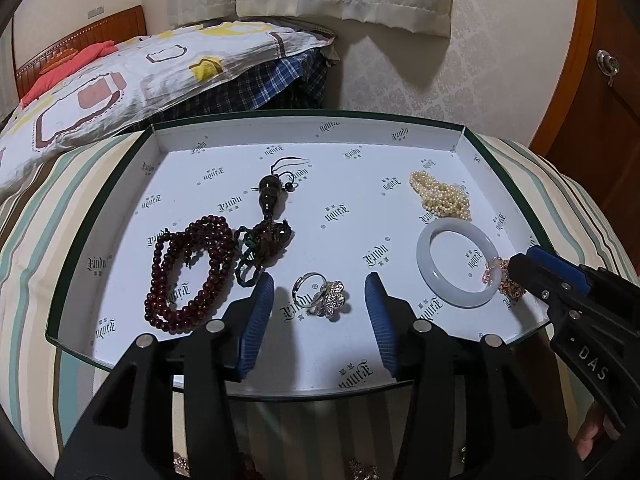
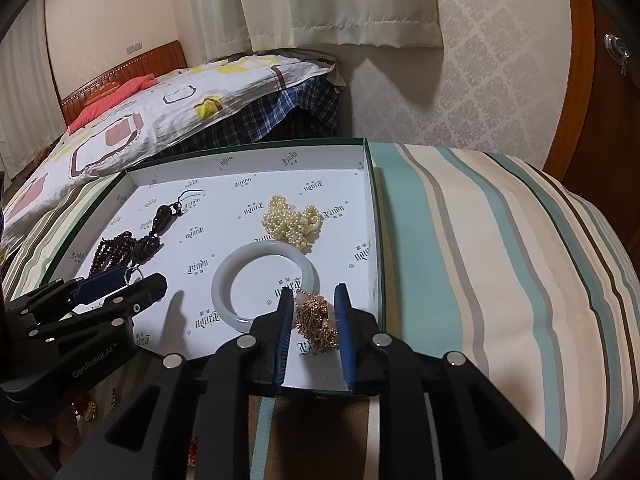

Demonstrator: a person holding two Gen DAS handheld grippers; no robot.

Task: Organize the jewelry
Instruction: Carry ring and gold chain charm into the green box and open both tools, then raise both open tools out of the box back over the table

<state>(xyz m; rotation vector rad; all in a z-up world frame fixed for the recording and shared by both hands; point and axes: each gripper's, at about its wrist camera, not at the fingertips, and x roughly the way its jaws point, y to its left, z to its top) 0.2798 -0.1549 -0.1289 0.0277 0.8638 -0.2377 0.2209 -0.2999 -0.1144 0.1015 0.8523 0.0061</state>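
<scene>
Inside the box lid (image 1: 304, 128), the left gripper (image 1: 320, 300) stands released around the flower ring (image 1: 326, 294), while the right gripper (image 2: 312, 312) stands released around the gold chain (image 2: 316, 320) near the lid's right wall.

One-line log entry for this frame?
left gripper: open over flower ring | right gripper: open around gold chain | both in tray

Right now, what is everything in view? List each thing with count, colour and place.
box lid: one, white inside, green rim, on striped bedding
dark red bead strand: one, lid's left
gourd pendant: one, black, beside beads
flower ring: one, silver, between left jaws, untouched
pearl strand: one, cream, far right
bangle: one, pale white, right
gold chain: one, between right jaws, untouched
left gripper: black, blue pads, open
right gripper: same, open
</scene>
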